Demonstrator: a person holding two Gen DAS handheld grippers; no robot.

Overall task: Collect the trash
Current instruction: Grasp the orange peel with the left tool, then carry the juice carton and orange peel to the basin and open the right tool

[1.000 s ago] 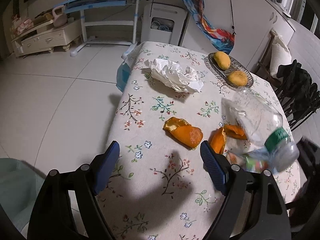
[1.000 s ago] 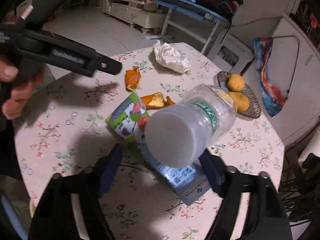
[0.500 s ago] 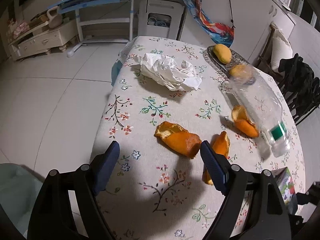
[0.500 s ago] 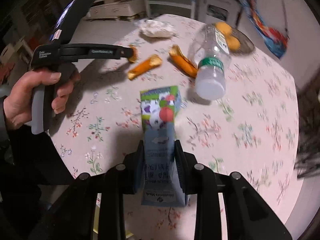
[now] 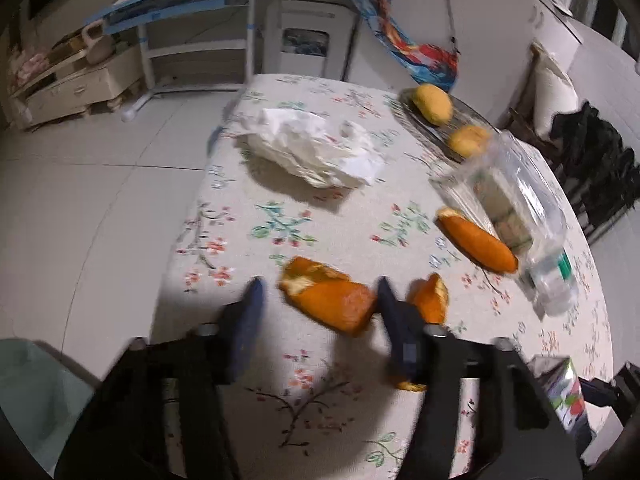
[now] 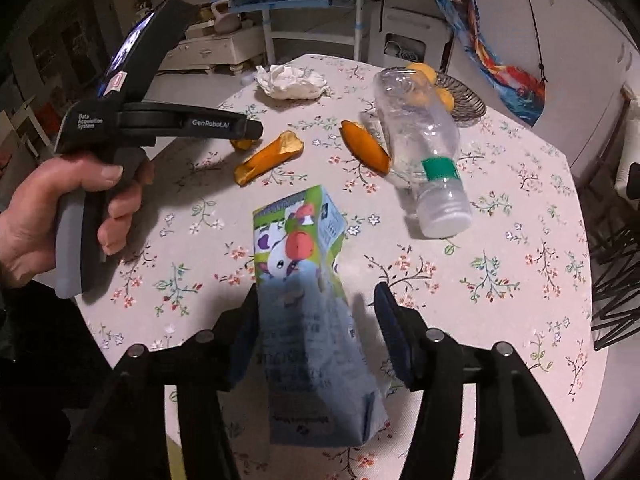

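On the flowered table (image 5: 344, 408) an orange peel (image 5: 328, 300) lies between the fingers of my left gripper (image 5: 320, 308). Its jaws are closing; the right pad is at the peel's end and the left pad is still clear. Two more peels (image 5: 476, 244) (image 5: 430, 298), a clear plastic bottle (image 5: 516, 208) and a crumpled tissue (image 5: 316, 152) lie beyond. My right gripper (image 6: 316, 316) straddles a milk carton (image 6: 296, 248). Its jaws are opening, with a gap at the right pad.
A metal tray (image 5: 412, 116) with two yellow fruits sits at the table's far right. Dark chairs (image 5: 592, 168) stand close along the right side. A pale green bin (image 5: 28, 392) shows at lower left. A hand (image 6: 52, 208) holds the left gripper over the table's left edge.
The left gripper came forward over the peel and its jaws narrowed. The bottle went from the right gripper onto the table; that gripper closed on the carton, then widened.
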